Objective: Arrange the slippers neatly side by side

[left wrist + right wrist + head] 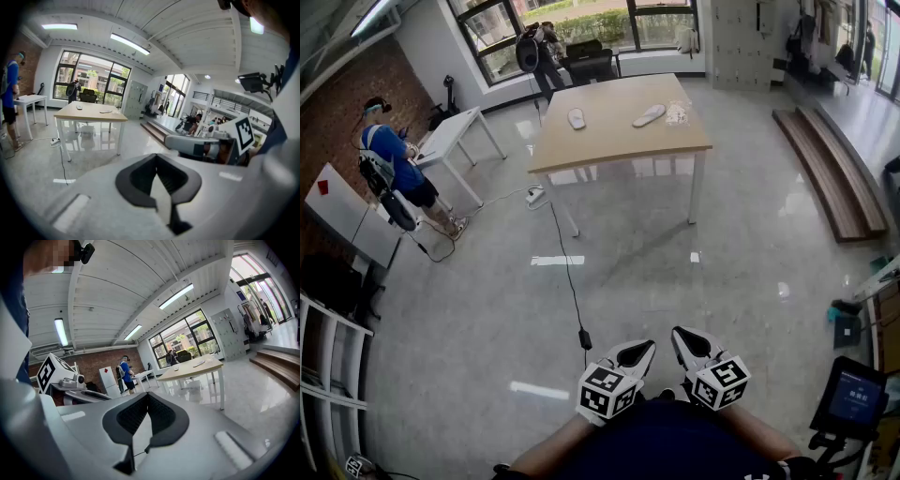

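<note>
**Slippers (577,118) away on the far bench (609,142), both tools shut and empty**

I have both forearms drawn in against the body at the bottom of the head view, wrists side by side. The left tool (636,356) and the right tool (692,345) sit just beside each other. Both point out over the glossy floor (675,272), the left dipped a little more than the right.

From the head view I see the two slippers lying apart on the light wooden bench across the room. One is toward its left middle, and the other (649,115) lies at a slant to the right of it. A small white thing (677,113) that I cannot identify is just beside that second slipper. A black cable (570,281) runs from the bench toward me. A person in a blue top (394,164) stands at a white table on the left.

The tool views show none of that layout. They give the bench low and side-on, with the slippers as mere flecks on top, plus the ceiling lights. Each also catches the other tool's marker cube at its edge.

In the left gripper view the dark pads meet in a closed line with nothing between them. The right gripper view shows the same: jaws together, holding nothing, well apart from the slippers.
</note>
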The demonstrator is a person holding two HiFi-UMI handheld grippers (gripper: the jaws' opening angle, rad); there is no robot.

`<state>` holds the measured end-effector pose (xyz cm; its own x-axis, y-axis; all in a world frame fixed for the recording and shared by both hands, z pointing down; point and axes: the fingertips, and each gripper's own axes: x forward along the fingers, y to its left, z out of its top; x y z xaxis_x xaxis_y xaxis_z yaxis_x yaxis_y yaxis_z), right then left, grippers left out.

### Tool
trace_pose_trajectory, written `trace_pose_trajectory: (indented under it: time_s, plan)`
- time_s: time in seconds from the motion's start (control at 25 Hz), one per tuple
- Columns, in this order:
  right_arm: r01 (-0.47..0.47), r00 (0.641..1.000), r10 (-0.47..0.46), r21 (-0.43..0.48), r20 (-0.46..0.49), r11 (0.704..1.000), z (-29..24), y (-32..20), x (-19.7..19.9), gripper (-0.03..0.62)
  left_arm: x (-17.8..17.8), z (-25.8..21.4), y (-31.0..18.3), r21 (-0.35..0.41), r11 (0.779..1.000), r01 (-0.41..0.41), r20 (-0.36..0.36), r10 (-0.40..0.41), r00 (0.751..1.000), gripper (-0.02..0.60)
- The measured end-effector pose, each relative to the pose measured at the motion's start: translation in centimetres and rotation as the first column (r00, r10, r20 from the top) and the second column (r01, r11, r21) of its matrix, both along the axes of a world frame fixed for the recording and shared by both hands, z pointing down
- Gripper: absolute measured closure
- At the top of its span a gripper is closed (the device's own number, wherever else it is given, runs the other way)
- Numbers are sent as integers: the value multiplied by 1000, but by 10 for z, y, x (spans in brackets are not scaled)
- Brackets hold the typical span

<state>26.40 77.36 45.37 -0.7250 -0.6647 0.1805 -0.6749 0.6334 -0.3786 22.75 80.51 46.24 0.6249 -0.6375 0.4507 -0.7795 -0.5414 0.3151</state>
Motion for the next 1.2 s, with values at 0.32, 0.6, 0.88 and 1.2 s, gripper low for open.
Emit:
trace_pose_trajectory:
  time_s: [0.32,0.6,0.88,1.2]
  plan:
    - [-23,1000,23,-11,-12,1000,-4,-11,-3,583,-4,-4,-11,-6,1000,-17,-9,17,1000,578]
    - [-58,998,58,-14,-41,998,0,-49,-11,583,-13,0,-50,-12,999,-48,-30,48,998,578]
    - [-74,994,71,-30,-81,997,15,-114,-47,583,-46,12,-118,-28,997,-71,-69,68,995,578]
    - [-69,989,62,-52,-135,996,19,-163,-102,583,-100,18,-169,-63,996,-68,-134,59,989,578]
